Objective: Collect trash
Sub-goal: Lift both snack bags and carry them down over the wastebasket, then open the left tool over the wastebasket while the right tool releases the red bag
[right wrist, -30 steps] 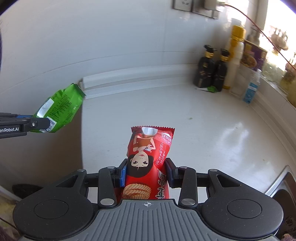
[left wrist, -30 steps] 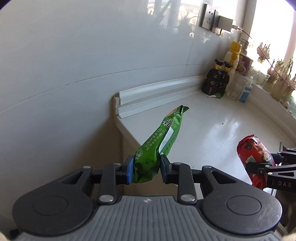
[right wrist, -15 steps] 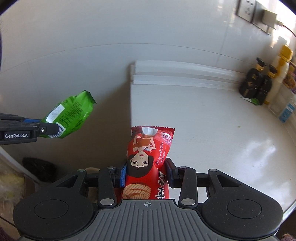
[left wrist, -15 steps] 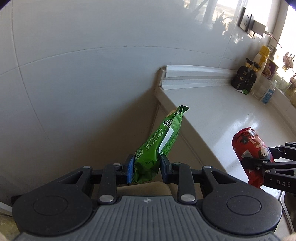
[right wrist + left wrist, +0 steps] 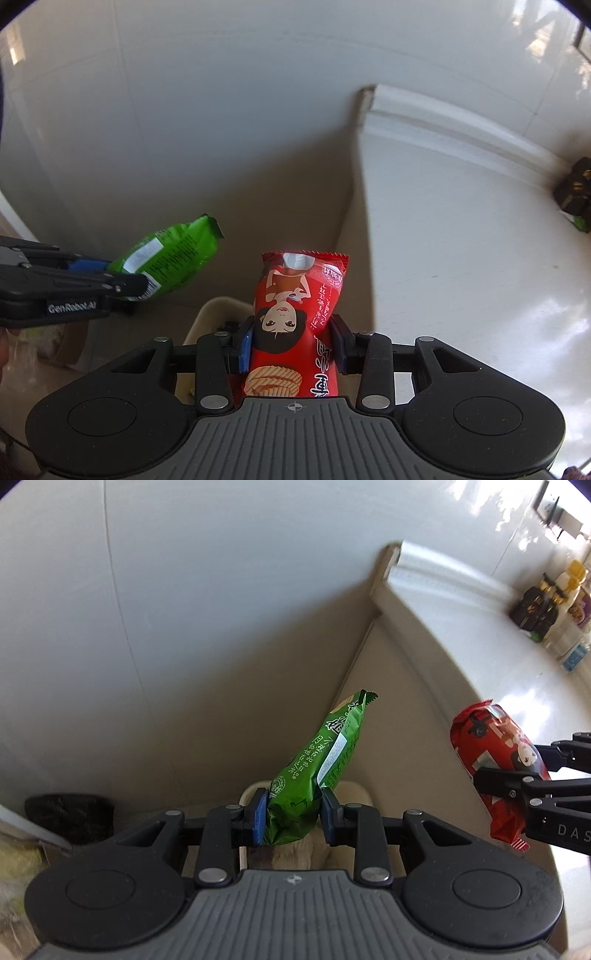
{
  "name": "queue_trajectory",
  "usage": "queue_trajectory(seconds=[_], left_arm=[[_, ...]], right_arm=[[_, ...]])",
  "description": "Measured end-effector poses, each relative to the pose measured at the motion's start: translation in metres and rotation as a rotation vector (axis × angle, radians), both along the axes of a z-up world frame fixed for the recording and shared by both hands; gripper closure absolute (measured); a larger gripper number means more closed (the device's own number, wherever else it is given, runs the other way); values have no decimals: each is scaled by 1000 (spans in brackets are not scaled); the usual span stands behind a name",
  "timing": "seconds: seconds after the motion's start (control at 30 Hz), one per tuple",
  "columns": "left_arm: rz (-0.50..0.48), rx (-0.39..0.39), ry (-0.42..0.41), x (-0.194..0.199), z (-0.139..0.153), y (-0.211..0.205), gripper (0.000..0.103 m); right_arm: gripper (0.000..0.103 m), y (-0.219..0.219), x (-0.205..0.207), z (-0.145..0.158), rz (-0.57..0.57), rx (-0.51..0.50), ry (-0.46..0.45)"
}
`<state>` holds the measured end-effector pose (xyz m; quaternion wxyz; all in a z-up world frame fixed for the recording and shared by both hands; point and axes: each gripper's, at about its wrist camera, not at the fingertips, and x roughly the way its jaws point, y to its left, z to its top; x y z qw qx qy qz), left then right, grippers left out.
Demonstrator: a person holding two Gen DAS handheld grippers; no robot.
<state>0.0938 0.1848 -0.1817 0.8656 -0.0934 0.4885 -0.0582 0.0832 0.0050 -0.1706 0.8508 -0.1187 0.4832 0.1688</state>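
My left gripper [image 5: 293,818] is shut on a green snack wrapper [image 5: 317,764], which sticks up and to the right from the blue pads. My right gripper [image 5: 293,347] is shut on a red snack wrapper [image 5: 299,310] printed with a cartoon girl. Both hang past the left end of the white counter [image 5: 461,258], pointing steeply down. Under them is a beige bin [image 5: 214,314] with crumpled stuff inside, mostly hidden by the grippers. In the left wrist view the red wrapper [image 5: 491,753] shows at the right; in the right wrist view the green wrapper [image 5: 173,254] shows at the left.
A white tiled wall [image 5: 184,609] rises behind the gap beside the counter. Dark bottles [image 5: 535,605] and other containers stand at the counter's far end. A black bag [image 5: 70,816] lies on the floor at the left. A raised white ledge [image 5: 443,125] runs along the counter's back.
Both grippers have swung left off the counter and tipped downward, each still holding its wrapper. The floor gap and the beige bin have come into view beneath them.
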Motion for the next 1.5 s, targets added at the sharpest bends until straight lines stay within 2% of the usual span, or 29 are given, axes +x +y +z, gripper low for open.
queue_trajectory(seconds=[0.33, 0.53, 0.7, 0.9, 1.1, 1.3, 1.4, 1.43, 1.5], left_arm=[[70, -35, 158, 1, -76, -1, 77], [105, -47, 253, 18, -129, -8, 76], [121, -31, 316, 31, -165, -15, 76], [126, 3, 378, 47, -200, -21, 76], [140, 17, 425, 47, -219, -20, 75], [96, 42, 414, 41, -215, -27, 69], [95, 40, 404, 39, -215, -26, 63], [97, 37, 402, 38, -214, -25, 62], [97, 28, 401, 37, -213, -24, 59]], right_arm=[[65, 35, 16, -75, 86, -20, 153], [65, 43, 44, -141, 48, -62, 272], [65, 45, 61, -192, 31, -105, 335], [65, 37, 76, -234, -13, -166, 406], [65, 42, 75, -251, -27, -194, 444], [65, 44, 76, -250, -6, -178, 442], [54, 39, 75, -250, -24, -165, 445], [47, 39, 75, -250, -27, -164, 448], [43, 38, 74, -244, -29, -163, 443]])
